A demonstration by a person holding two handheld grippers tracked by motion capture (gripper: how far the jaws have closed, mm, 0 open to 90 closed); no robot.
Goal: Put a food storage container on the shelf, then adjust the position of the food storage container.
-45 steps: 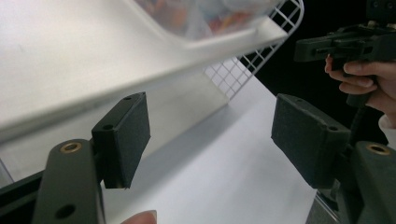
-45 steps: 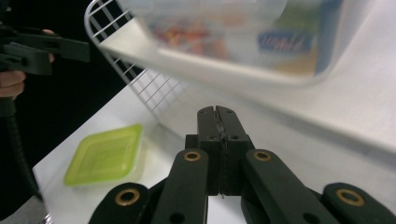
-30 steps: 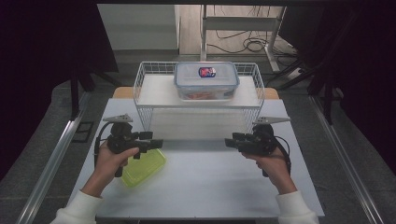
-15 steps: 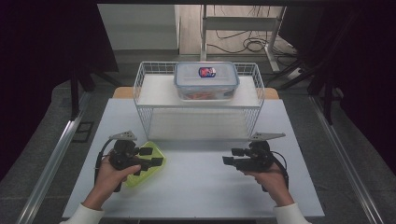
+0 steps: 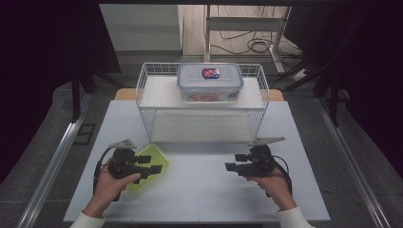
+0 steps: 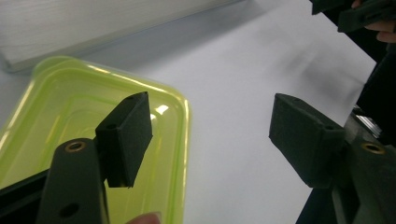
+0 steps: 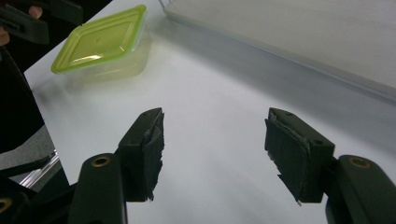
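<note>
Left hand: low over the table's near-left part, and the left gripper (image 5: 154, 169) rides just above the green-lidded box (image 5: 151, 159), nose toward the middle of the table.
Left claw: jaws apart, nothing between the pads; in the left gripper view one pad (image 6: 127, 135) hangs over the lid, the other out over bare white table.
Green-lidded box: flat on the table (image 5: 199, 190), in front of the wire basket's left end; the green lid (image 6: 56, 116) is on it, over a clear tub.
Key relation: the box sits under and a touch to the outside of the left claw, so one of its edges lies in the gap; its long axis runs slantwise, from near-left up toward the basket.
Nearer hand: the left, by a long way, I'd say. It needs only a small sink and a shift to straddle that edge.
Wire basket (image 5: 142, 90): at the back, holding a clear lidded container (image 5: 210, 81) on its shelf.
Right hand: near-right, with the right gripper (image 5: 230, 166) pointing across toward the box, well apart from it.
Right claw: jaws wide and just been opening, nothing but table between them; the box lies far up-left in the right gripper view.
</note>
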